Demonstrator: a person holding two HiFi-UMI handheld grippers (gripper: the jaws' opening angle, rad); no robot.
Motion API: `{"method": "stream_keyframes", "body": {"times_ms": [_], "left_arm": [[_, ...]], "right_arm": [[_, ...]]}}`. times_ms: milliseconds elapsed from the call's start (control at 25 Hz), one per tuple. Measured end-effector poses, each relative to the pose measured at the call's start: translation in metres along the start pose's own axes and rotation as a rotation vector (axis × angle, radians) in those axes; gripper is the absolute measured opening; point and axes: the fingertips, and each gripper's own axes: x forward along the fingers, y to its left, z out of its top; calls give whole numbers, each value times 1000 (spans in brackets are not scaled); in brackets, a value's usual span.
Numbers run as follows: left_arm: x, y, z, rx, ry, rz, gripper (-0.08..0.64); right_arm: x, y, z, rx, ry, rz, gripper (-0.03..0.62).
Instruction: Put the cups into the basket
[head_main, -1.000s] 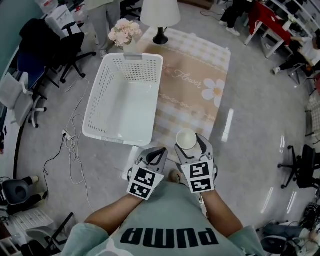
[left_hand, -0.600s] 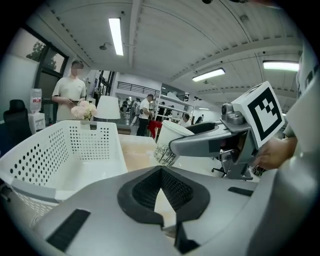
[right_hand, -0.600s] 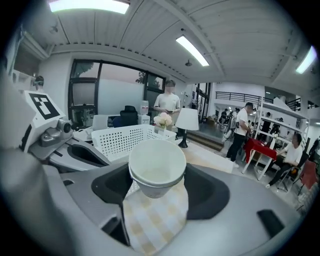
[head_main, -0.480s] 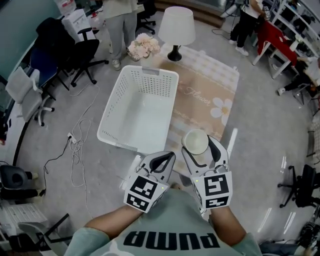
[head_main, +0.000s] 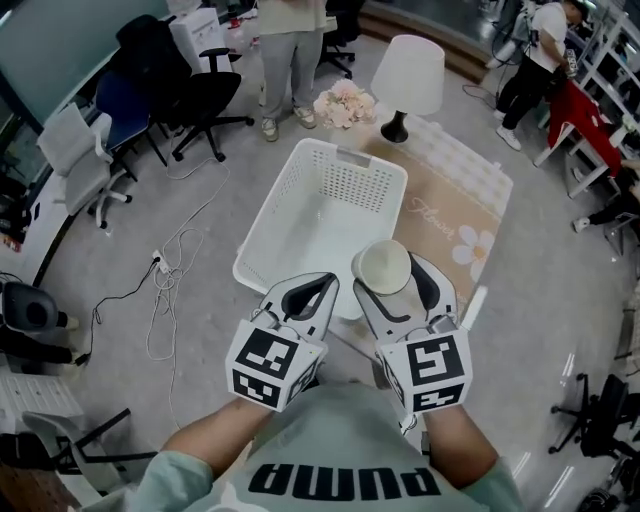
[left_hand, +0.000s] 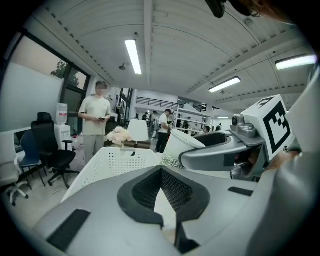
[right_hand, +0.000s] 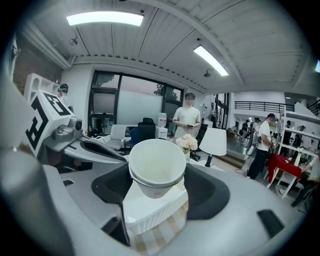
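My right gripper (head_main: 392, 270) is shut on a white paper cup (head_main: 384, 266), held upright and open side up; in the right gripper view the cup (right_hand: 157, 167) shows a second rim just below the first, like two nested cups. It hangs over the near right corner of the white perforated basket (head_main: 300, 205), which stands empty on the floor. My left gripper (head_main: 302, 292) is beside it on the left, shut with nothing in it, over the basket's near edge. The left gripper view shows the basket (left_hand: 115, 162) ahead and the cup (left_hand: 180, 145) at right.
A beige checked rug (head_main: 470, 225) lies right of the basket, with a white lamp (head_main: 408, 80) and a bunch of flowers (head_main: 345, 103) at its far end. A person (head_main: 290, 50) stands beyond the basket. Office chairs (head_main: 205, 95) and a floor cable (head_main: 175, 270) are at left.
Both grippers have moved forward to the basket's near edge, the right one carrying the cup. The basket now sits closer in the head view.
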Motion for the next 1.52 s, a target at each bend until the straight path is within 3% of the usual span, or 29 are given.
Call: {"method": "stream_keyframes", "body": {"times_ms": [400, 960, 1520], "left_arm": [[9, 95, 15, -1, 19, 103, 2], [50, 181, 21, -3, 61, 98, 2], [72, 240, 27, -30, 72, 103, 2]], "right_arm": [[89, 25, 14, 16, 48, 35, 334], [185, 0, -11, 99, 146, -101, 334], [254, -11, -46, 128, 228, -129, 334]]}}
